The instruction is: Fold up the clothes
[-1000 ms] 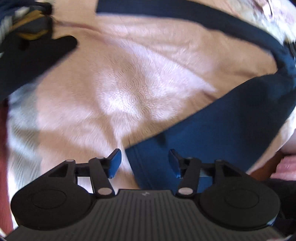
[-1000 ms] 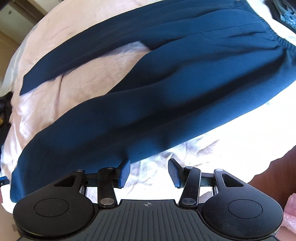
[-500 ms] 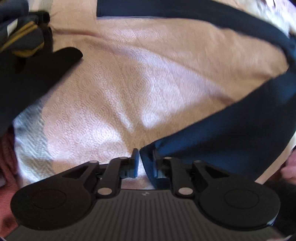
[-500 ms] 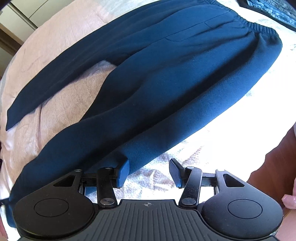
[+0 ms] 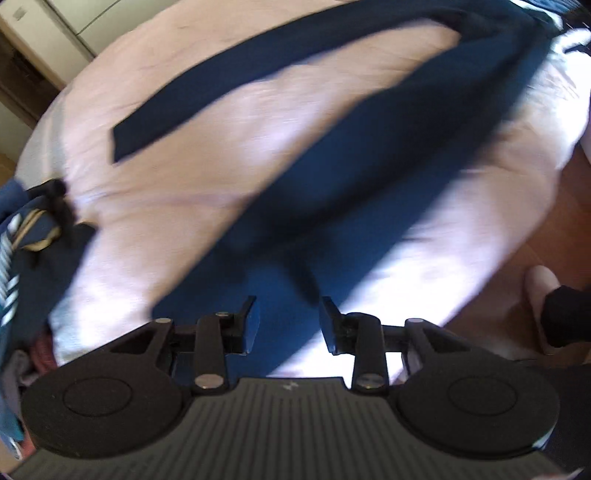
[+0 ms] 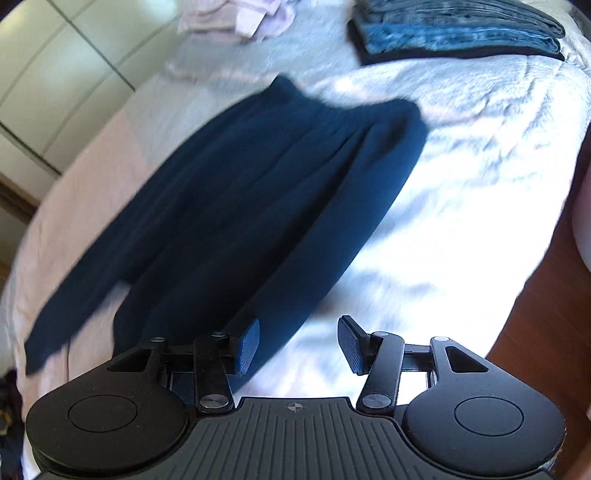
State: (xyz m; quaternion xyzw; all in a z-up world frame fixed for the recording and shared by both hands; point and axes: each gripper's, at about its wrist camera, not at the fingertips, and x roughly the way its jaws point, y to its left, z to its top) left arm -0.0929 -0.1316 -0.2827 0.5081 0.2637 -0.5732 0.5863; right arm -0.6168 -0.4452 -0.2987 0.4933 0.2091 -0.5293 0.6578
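Note:
Navy blue trousers point(image 5: 369, 177) lie spread on a pale pink bedspread point(image 5: 229, 155). Both legs run out from the waistband point(image 6: 351, 107), which is at the far end in the right wrist view. My left gripper point(image 5: 288, 325) is open above the hem end of the near leg, with cloth below the gap and nothing pinched. The far leg point(image 5: 221, 92) lies flat, apart from it. My right gripper point(image 6: 298, 345) is open over the near edge of the trousers point(image 6: 266, 206), and its left finger point(image 6: 247, 347) is over the cloth. Both views are motion-blurred.
A heap of dark and striped clothes point(image 5: 29, 240) sits at the bed's left edge. Folded jeans point(image 6: 458, 33) and pale lilac garments point(image 6: 236, 18) lie at the far end. A person's slippered foot point(image 5: 543, 295) stands on the wooden floor point(image 6: 546, 332) to the right.
My left gripper, pinched on the trouser-leg hem half a second ago, has opened and drawn back higher. The right gripper stayed open and swung toward the waistband.

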